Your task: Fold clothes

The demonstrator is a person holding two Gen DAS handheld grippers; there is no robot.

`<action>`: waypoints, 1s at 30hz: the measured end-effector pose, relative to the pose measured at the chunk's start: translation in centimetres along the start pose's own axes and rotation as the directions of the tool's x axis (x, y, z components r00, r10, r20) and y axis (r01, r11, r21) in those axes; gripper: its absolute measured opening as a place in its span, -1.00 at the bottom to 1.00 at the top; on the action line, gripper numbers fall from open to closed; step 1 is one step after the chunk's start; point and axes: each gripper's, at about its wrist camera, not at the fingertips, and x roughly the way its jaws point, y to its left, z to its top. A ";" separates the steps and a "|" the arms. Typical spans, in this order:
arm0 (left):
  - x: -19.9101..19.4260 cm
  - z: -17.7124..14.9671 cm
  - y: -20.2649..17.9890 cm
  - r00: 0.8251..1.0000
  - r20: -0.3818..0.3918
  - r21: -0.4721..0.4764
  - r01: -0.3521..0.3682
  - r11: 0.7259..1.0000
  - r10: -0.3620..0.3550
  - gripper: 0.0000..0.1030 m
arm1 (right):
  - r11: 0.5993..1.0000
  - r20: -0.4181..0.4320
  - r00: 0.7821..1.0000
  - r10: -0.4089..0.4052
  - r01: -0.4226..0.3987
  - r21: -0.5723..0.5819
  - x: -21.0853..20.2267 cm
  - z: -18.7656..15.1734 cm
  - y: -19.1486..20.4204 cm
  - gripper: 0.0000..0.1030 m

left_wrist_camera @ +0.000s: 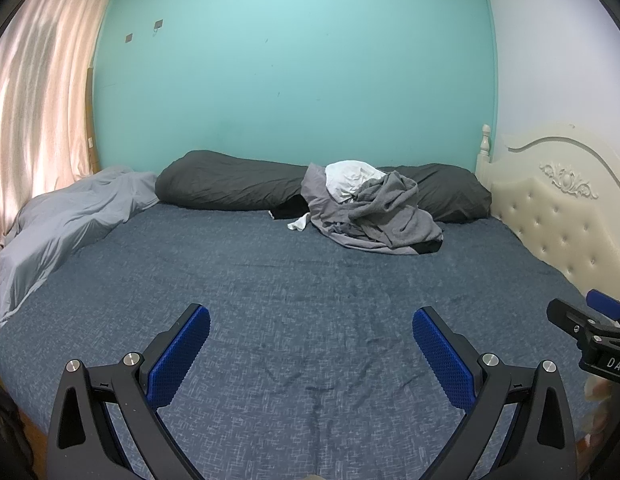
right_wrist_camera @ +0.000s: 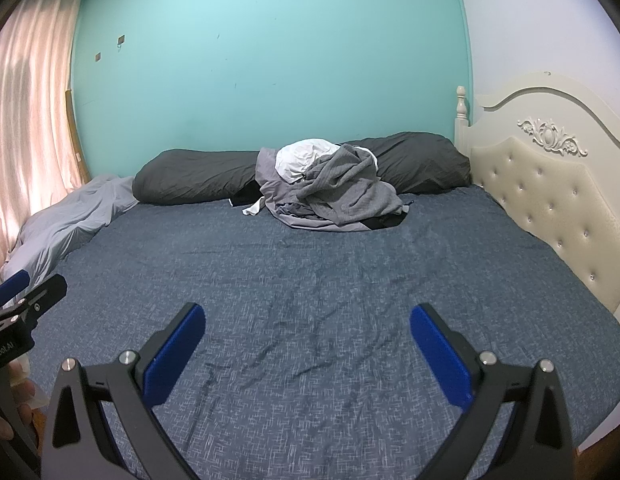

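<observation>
While both the left gripper and right gripper hover empty with fingers spread wide, the clothes pile sits upper centre on the bed, against dark pillows.

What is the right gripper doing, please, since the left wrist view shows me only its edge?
Observer: The right gripper is wide open and holds nothing.
Operator: Thank you. What lies beneath it?
Observer: Only bare blue bedspread lies between its fingers; the clothes pile sits well ahead of it, untouched.
</observation>
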 end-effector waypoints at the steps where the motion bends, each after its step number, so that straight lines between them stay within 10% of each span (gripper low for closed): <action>1: 0.0 0.1 0.0 1.000 -0.001 0.000 0.000 1.000 0.000 1.00 | 1.000 0.000 1.000 0.000 0.000 0.000 0.0 0.0 0.0 1.00; 30: 1.4 0.6 0.0 1.000 -0.004 0.007 0.014 1.000 -0.014 1.00 | 1.000 -0.008 1.000 0.005 -0.005 0.000 0.4 0.7 -0.1 1.00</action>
